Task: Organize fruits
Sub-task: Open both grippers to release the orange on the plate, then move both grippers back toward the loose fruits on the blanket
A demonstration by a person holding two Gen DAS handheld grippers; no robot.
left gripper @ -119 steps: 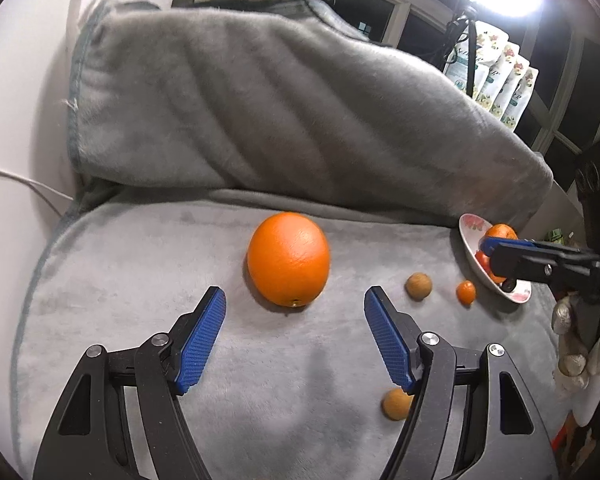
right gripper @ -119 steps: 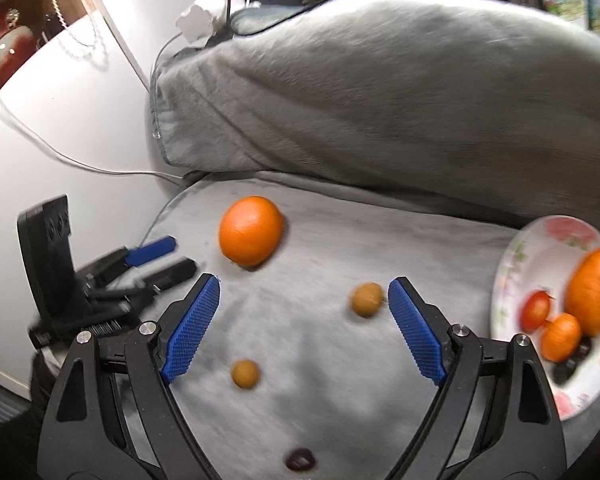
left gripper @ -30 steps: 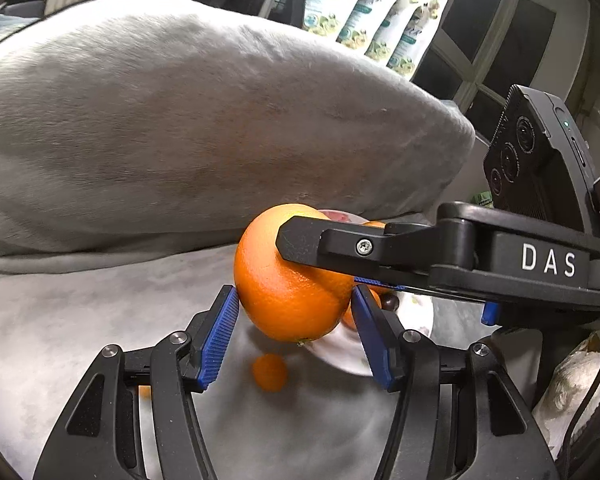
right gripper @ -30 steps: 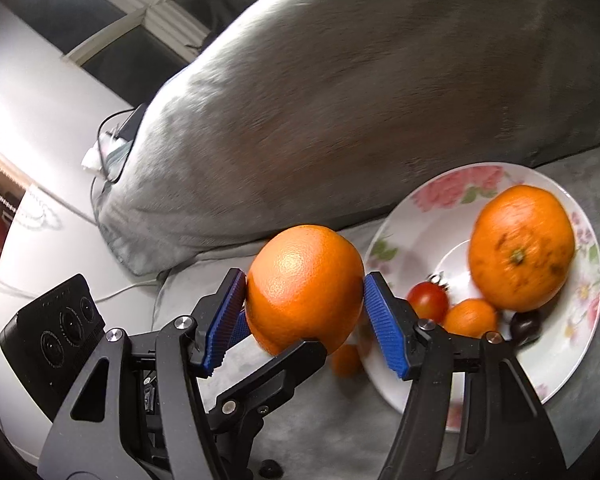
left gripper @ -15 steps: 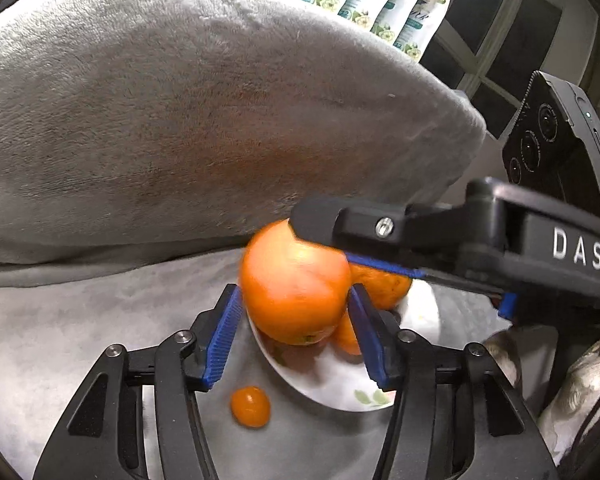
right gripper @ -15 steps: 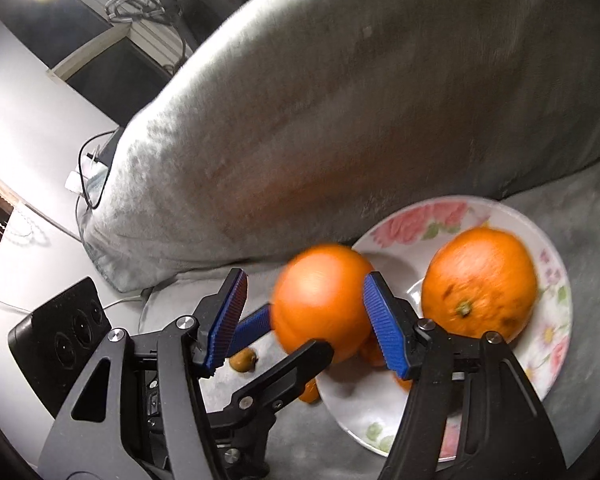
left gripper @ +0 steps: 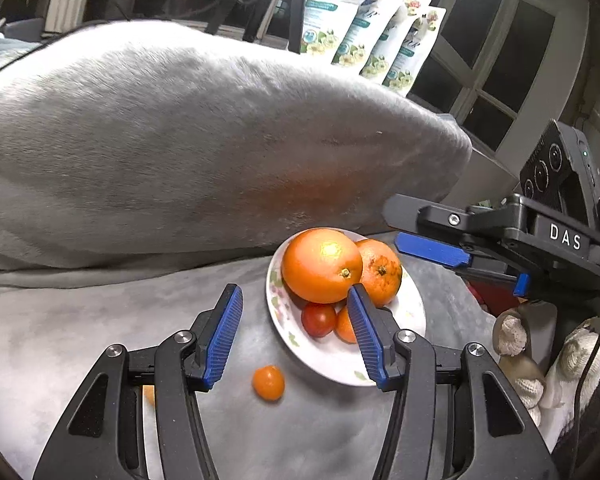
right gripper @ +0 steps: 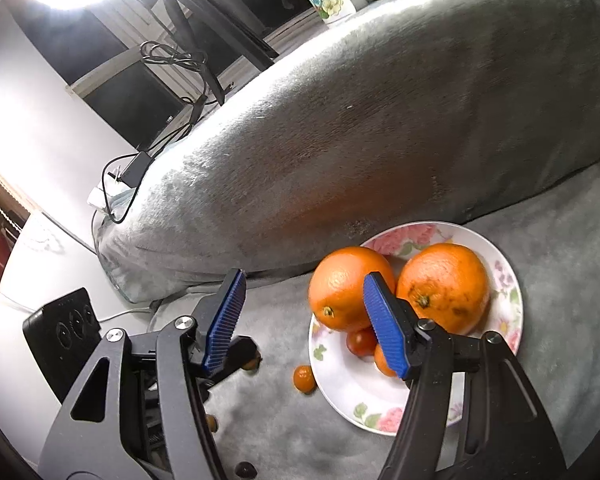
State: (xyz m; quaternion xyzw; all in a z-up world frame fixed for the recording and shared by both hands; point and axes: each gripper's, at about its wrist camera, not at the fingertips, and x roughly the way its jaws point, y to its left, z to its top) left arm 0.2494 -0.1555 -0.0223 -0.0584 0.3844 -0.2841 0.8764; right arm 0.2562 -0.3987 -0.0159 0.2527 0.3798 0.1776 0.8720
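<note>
Big round orange (left gripper: 321, 266) sits on floral white plate (left gripper: 414, 314); both hand-held grippers (left gripper: 296, 330) (right gripper: 304, 322) half-open, empty; small orange tomato (left gripper: 268, 382) left on grey blanket (left gripper: 80, 320).

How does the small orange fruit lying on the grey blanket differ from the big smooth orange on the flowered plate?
The small orange fruit lies on the grey blanket, just off the plate; the big orange sits on the plate. The small fruit is far smaller than the big orange. The small fruit lies alone, while the big orange leans against a second orange and sits above a red tomato. Both are orange, and no hand-held gripper holds either.
</note>
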